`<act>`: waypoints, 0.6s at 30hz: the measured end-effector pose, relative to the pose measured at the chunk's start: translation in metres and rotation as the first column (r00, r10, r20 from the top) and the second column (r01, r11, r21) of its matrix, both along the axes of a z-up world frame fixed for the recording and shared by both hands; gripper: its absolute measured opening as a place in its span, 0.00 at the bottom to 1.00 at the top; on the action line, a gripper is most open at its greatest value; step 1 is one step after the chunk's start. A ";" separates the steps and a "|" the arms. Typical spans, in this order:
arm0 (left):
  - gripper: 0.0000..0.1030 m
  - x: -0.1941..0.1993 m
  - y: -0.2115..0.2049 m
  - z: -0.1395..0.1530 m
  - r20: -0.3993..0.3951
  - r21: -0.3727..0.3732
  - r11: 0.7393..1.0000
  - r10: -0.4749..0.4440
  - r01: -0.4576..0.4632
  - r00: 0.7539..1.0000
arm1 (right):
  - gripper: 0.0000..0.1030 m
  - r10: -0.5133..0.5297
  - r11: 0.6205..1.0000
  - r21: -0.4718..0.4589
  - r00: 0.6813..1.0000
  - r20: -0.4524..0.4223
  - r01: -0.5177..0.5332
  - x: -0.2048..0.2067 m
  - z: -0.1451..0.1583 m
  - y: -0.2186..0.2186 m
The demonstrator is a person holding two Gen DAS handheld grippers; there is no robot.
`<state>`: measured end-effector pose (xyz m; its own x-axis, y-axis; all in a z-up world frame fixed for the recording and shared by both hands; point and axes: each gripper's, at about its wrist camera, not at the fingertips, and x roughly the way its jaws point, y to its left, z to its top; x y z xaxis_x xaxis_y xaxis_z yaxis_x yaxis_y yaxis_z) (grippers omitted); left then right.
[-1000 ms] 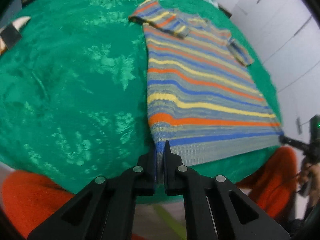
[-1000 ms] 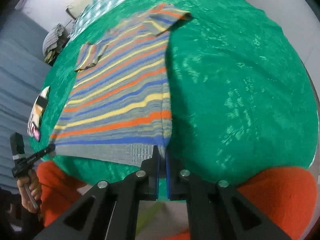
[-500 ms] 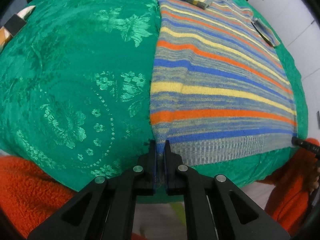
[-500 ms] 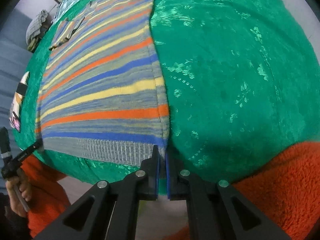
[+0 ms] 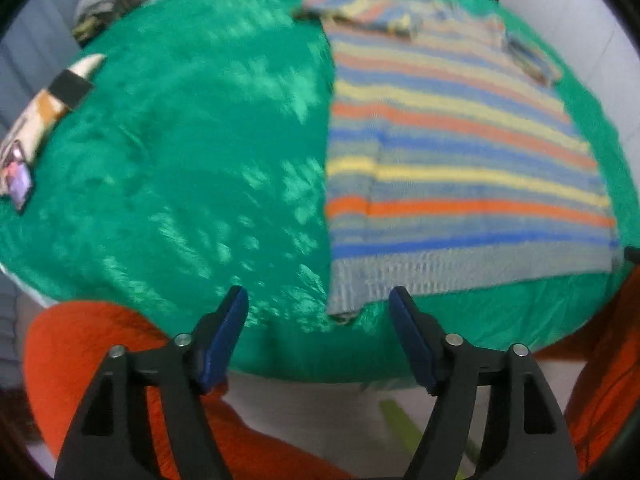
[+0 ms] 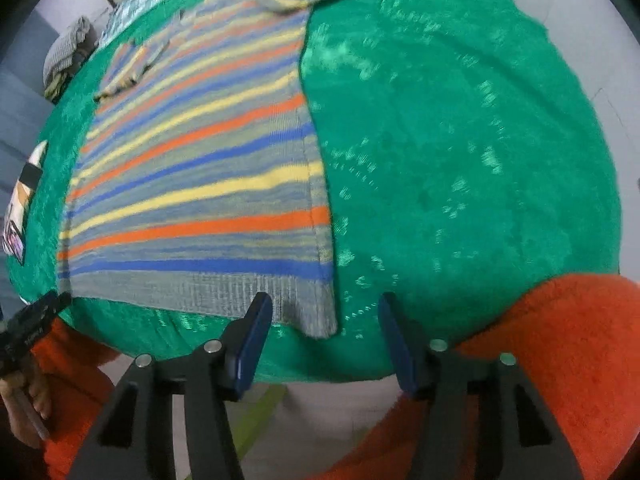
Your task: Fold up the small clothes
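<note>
the striped sweater (image 5: 460,184) lies flat on the green-covered desk (image 5: 180,140), sleeves tucked over its top (hem nearest both tools); left tool (image 5: 318,320) and right tool (image 6: 326,324) gape wide, empty, at its hem corners; body folds look undone

A green patterned bedspread (image 5: 200,152) carries the flat striped sweater (image 5: 460,168), perhaps slightly rumpled.

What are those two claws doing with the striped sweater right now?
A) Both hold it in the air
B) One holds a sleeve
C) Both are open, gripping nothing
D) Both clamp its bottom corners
C: the left claw and right claw both gape wide, while the striped sweater lies flat on the green cloth.
</note>
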<state>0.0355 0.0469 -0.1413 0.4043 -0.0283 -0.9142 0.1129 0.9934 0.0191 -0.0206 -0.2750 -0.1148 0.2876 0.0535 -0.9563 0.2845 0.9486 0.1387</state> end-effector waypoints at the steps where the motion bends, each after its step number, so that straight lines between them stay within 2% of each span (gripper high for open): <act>1: 0.79 -0.002 0.004 0.009 0.036 -0.013 1.000 0.022 -0.022 0.999 | 0.54 -0.016 1.000 -0.027 0.999 0.033 0.017 -0.003 0.009 -0.002; 3: 0.85 -0.005 0.016 0.027 0.120 -0.035 0.997 0.078 -0.074 0.990 | 0.59 -0.052 0.994 -0.093 0.991 0.125 0.064 -0.011 0.030 -0.006; 5: 0.88 -0.002 0.027 0.042 0.201 -0.047 0.991 0.132 -0.125 0.971 | 0.72 -0.081 0.979 -0.163 0.969 0.234 0.121 -0.017 0.050 -0.007; 7: 0.89 0.007 0.036 0.048 0.237 -0.045 0.986 0.164 -0.158 0.958 | 0.77 -0.082 0.964 -0.217 0.947 0.311 0.154 -0.019 0.060 -0.004; 9: 0.89 0.017 0.041 0.053 0.250 -0.050 0.982 0.189 -0.182 0.950 | 0.77 -0.066 0.958 -0.239 0.931 0.360 0.160 -0.019 0.064 -0.003; 14: 0.93 0.024 0.055 0.053 0.305 -0.083 0.962 0.272 -0.259 0.913 | 0.77 -0.073 0.957 -0.236 0.925 0.373 0.170 -0.019 0.056 -0.004; 16: 0.93 0.022 0.055 0.046 0.301 -0.091 0.957 0.291 -0.276 0.908 | 0.77 -0.078 0.959 -0.225 0.922 0.379 0.173 -0.019 0.055 -0.003; 18: 0.93 0.017 0.057 0.036 0.285 -0.084 0.958 0.285 -0.272 0.915 | 0.77 -0.070 0.956 -0.237 0.918 0.391 0.174 -0.021 0.058 -0.002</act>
